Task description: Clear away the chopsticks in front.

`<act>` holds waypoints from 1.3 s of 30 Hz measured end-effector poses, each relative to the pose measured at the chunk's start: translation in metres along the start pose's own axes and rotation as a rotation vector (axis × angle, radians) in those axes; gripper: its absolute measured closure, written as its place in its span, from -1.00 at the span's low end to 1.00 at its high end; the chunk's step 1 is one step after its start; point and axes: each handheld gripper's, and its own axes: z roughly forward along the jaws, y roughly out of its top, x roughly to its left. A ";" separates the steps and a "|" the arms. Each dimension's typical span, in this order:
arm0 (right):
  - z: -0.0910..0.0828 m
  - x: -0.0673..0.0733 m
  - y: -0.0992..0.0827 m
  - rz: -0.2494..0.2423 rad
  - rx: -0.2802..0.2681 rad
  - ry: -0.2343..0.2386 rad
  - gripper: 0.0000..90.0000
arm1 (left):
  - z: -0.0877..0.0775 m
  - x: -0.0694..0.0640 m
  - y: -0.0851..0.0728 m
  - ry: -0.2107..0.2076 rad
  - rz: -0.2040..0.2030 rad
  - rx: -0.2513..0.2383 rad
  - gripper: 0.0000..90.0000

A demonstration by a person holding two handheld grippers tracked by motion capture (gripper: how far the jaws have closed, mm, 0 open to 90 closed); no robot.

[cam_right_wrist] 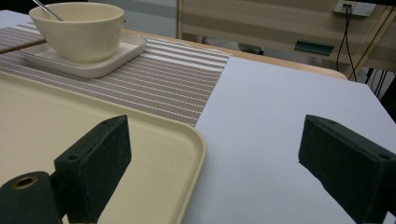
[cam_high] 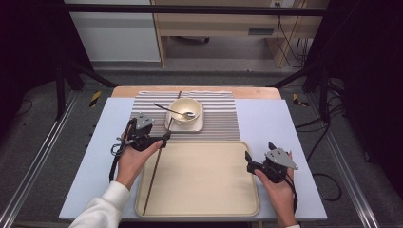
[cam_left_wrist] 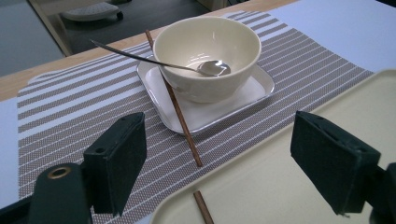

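Left hand-held gripper (cam_left_wrist: 219, 172) open near unmarked bowl (cam_left_wrist: 208, 53).

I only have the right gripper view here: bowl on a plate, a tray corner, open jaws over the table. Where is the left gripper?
Observer: The left gripper is at the far left corner of the tray, jaws open, gripping nothing.
Operator: Anything lying on the tray?
Observer: One chopstick lies along its left side.
Operator: And the second one?
Observer: The other chopstick leans across the left edge of the plate, beside the bowl, with its near tip on the striped mat.
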 end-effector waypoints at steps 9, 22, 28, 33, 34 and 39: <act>0.000 0.001 0.000 -0.001 0.000 0.001 -0.78 | 0.009 0.007 0.007 0.020 0.011 0.000 -0.51; 0.000 0.001 0.000 -0.004 -0.001 -0.001 -0.78 | 0.022 0.011 0.012 0.031 0.043 0.024 -0.40; 0.001 0.001 0.000 -0.013 0.002 -0.001 -0.78 | 0.026 0.011 0.012 0.037 0.055 0.034 -0.37; 0.000 0.001 0.000 -0.010 -0.001 -0.001 -0.78 | 0.030 0.015 0.012 0.037 0.028 0.038 -0.26; 0.000 0.001 0.000 -0.011 -0.001 -0.001 -0.78 | 0.030 0.015 0.012 0.037 0.028 0.038 -0.23; 0.001 0.001 0.000 -0.018 0.001 0.000 -0.78 | 0.035 0.018 0.010 0.037 0.026 0.057 -0.07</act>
